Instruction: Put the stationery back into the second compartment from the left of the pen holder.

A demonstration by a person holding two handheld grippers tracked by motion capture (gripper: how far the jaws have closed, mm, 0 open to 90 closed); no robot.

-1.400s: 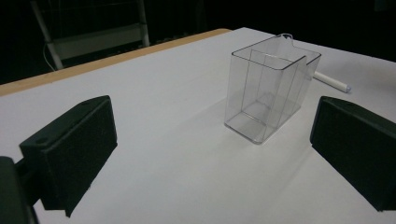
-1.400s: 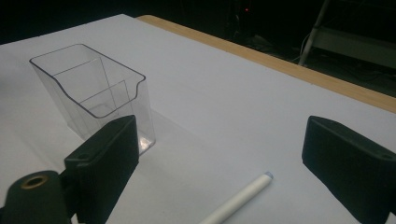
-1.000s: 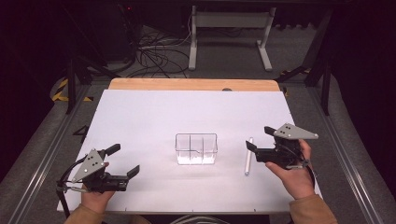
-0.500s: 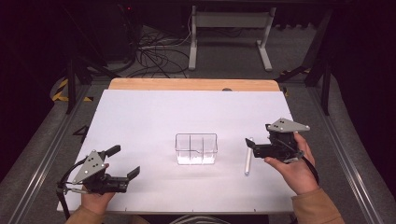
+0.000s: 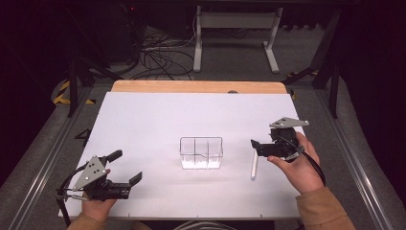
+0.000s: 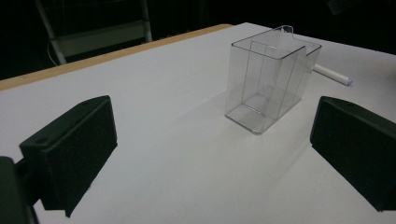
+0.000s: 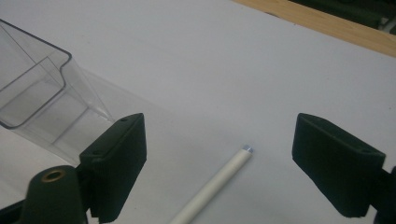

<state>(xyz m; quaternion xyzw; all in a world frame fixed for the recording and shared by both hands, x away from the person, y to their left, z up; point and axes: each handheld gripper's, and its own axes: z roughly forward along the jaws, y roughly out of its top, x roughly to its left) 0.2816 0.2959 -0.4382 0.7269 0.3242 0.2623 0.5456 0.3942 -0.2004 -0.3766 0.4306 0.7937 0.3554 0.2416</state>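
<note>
Pen (image 5: pixel 253 166) is lying flat on the white bench (image 5: pixel 153 120), just right of the clear box (image 5: pixel 201 153) and apart from it, its length running roughly toward and away from the person. In the right gripper view the pen (image 7: pixel 212 185) is showing between the two black jaws, its small grey tip pointing away, while the box (image 7: pixel 44 100) is sitting off to the left. The right gripper (image 5: pixel 255 145) is hovering over the far end of the pen, held in the person's right hand (image 5: pixel 297 165), and its jaws are standing wide apart with nothing between them touching either. The left gripper (image 5: pixel 125 166) is resting low near the front left corner of the bench, held in the left hand (image 5: pixel 95 203), its jaws also spread wide and gripping nothing. In the left gripper view the box (image 6: pixel 271 79) is standing upright, divided inside by a clear partition, with the pen (image 6: pixel 332 74) lying just behind it.
</note>
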